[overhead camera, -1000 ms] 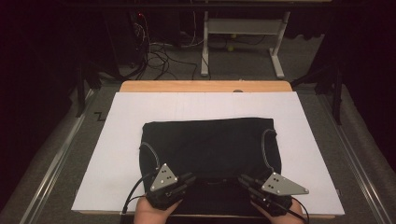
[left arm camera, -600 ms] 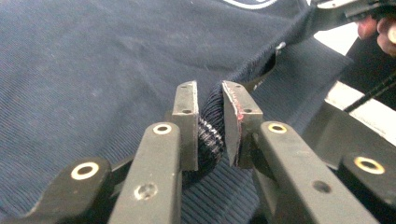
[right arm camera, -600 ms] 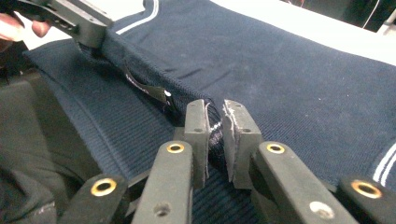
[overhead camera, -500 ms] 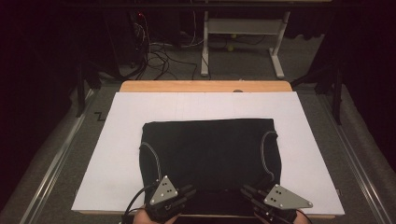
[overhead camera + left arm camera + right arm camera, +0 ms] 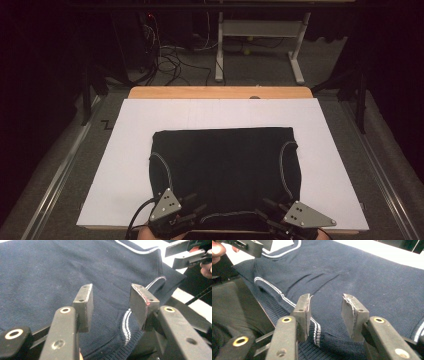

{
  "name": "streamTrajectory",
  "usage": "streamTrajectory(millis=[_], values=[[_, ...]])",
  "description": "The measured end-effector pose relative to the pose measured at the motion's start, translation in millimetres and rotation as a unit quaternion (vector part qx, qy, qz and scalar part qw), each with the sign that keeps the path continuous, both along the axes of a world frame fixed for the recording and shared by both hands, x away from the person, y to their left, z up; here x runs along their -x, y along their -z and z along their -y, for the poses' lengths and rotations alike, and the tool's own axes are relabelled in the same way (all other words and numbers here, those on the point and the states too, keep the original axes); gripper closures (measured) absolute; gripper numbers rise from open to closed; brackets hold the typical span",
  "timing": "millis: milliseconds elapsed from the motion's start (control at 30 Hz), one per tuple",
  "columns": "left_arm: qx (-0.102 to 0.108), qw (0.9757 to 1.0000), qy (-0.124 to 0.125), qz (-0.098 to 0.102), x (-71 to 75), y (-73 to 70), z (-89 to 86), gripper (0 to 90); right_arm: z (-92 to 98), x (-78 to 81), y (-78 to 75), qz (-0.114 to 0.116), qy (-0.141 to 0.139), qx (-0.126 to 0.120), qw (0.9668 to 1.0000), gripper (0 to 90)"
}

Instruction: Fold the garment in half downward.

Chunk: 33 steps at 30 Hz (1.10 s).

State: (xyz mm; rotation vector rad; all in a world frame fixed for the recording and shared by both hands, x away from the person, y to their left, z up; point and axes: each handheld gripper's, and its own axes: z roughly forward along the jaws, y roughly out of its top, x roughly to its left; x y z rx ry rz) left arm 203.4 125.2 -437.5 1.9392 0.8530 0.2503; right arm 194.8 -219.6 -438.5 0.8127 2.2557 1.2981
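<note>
A dark navy knitted garment [image 5: 225,160] with white-striped trim lies flat on a white sheet [image 5: 125,165]. My left gripper [image 5: 192,207] is at the garment's near left edge and my right gripper [image 5: 265,210] at its near right edge. In the left gripper view the jaws [image 5: 111,290] stand apart over the garment [image 5: 62,270], with a ribbed, striped edge bulging up between them, and the pads are off it. The right gripper [image 5: 325,298] is the same: a gap between the pads and the striped ribbing [image 5: 317,332] loose below. Both pairs of jaws have just been opening.
The sheet covers a wooden tabletop [image 5: 220,92] set on a grey surface with metal rails [image 5: 55,175] at the sides. Beyond the table are a white desk frame [image 5: 260,35] and floor cables [image 5: 170,55]. Bare sheet lies around the garment.
Both grippers have drawn back slightly toward the near edge of the table. The garment's near edge now lies down on the sheet, released from both grips.
</note>
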Motion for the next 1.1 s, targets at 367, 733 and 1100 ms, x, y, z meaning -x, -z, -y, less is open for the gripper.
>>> streamTrajectory(millis=[367, 733, 1100], values=[[-0.015, 0.9996, -0.019, 0.013, -11.5, 5.8, -10.2, 42.9, 4.1, -5.6, 2.3, 0.001, 0.024, -0.007, 0.9997, 51.0], [-0.015, 0.9979, -0.057, 0.028, -31.7, 7.2, -37.4, 35.9, 7.7, -17.5, 1.5, 0.004, 0.058, -0.033, 0.9977, 35.1], [-0.009, 0.9963, -0.084, 0.017, -53.6, 5.7, -63.4, 23.0, 9.3, -50.7, -11.9, 0.007, 0.097, -0.054, 0.9938, 22.3]])
